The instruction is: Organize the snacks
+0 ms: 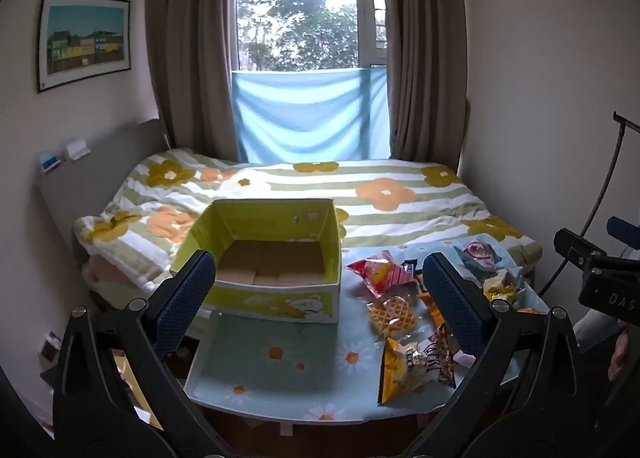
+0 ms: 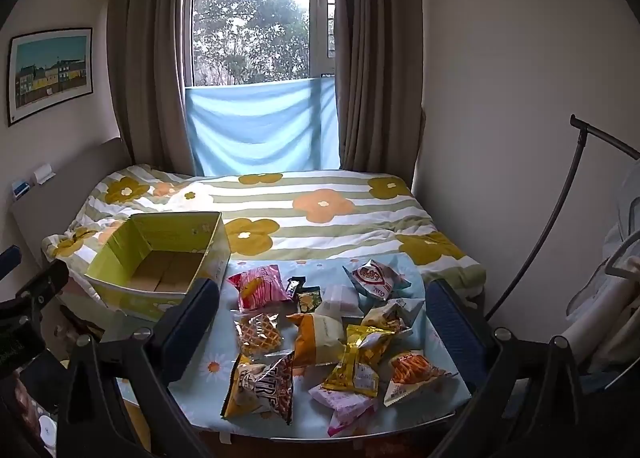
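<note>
An open, empty yellow-green box (image 1: 276, 254) stands on the left of a small table with a daisy cloth (image 1: 280, 358); it also shows in the right wrist view (image 2: 160, 258). Several snack packets lie in a pile on the table's right: a red packet (image 2: 258, 286), a waffle (image 2: 258, 334), a brown-yellow bag (image 2: 260, 386), a gold packet (image 2: 356, 362), a white heart packet (image 2: 374, 278). My left gripper (image 1: 320, 302) is open and empty, held above the table facing the box. My right gripper (image 2: 324, 322) is open and empty, held above the snack pile.
A bed with a flowered striped quilt (image 2: 320, 214) lies behind the table, under a curtained window (image 2: 252, 26). A grey headboard (image 1: 92, 186) is at the left. A black curved stand (image 2: 560, 218) is at the right by the wall.
</note>
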